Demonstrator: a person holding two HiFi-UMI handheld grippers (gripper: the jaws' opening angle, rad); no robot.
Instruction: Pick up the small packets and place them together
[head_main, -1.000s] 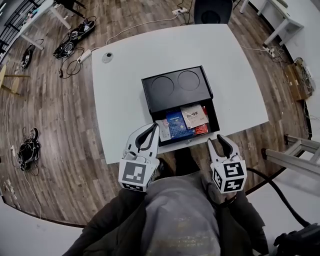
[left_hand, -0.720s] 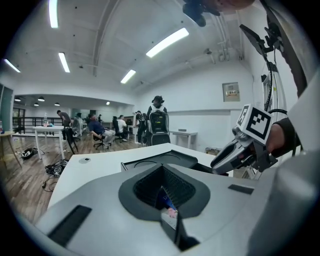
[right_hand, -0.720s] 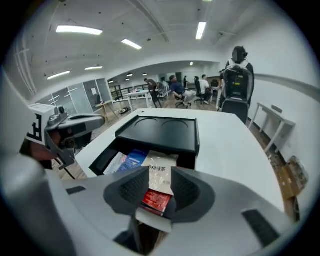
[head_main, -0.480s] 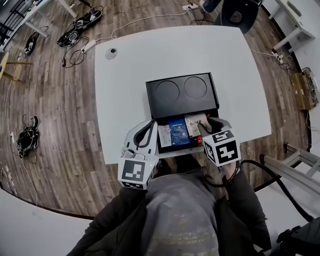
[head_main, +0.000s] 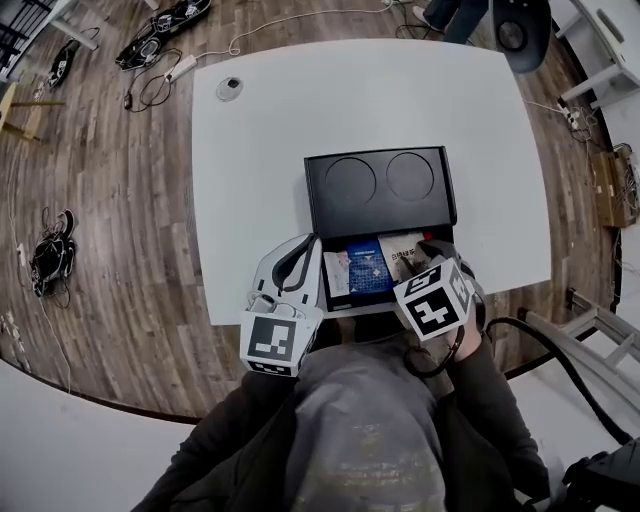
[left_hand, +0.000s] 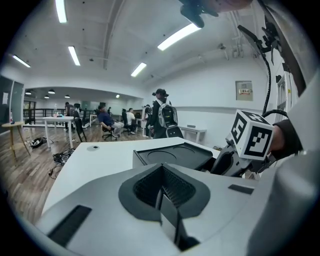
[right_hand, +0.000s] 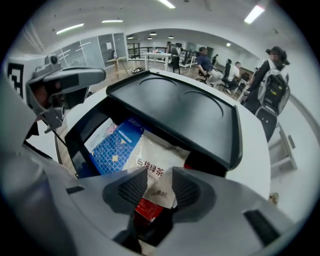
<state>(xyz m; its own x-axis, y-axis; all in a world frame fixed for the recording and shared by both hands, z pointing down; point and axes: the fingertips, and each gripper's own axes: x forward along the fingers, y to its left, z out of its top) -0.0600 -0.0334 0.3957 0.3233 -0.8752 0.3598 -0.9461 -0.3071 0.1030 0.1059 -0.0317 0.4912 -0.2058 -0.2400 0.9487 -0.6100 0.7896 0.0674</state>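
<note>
Right gripper view reveals a red packet (right_hand: 145, 209).

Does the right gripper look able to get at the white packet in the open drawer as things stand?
Likely yes. The right gripper points down into the drawer. Its jaws have just been opening wider and stand either side of the white packet, whose lower corner lies between them, and nothing covers it.
</note>
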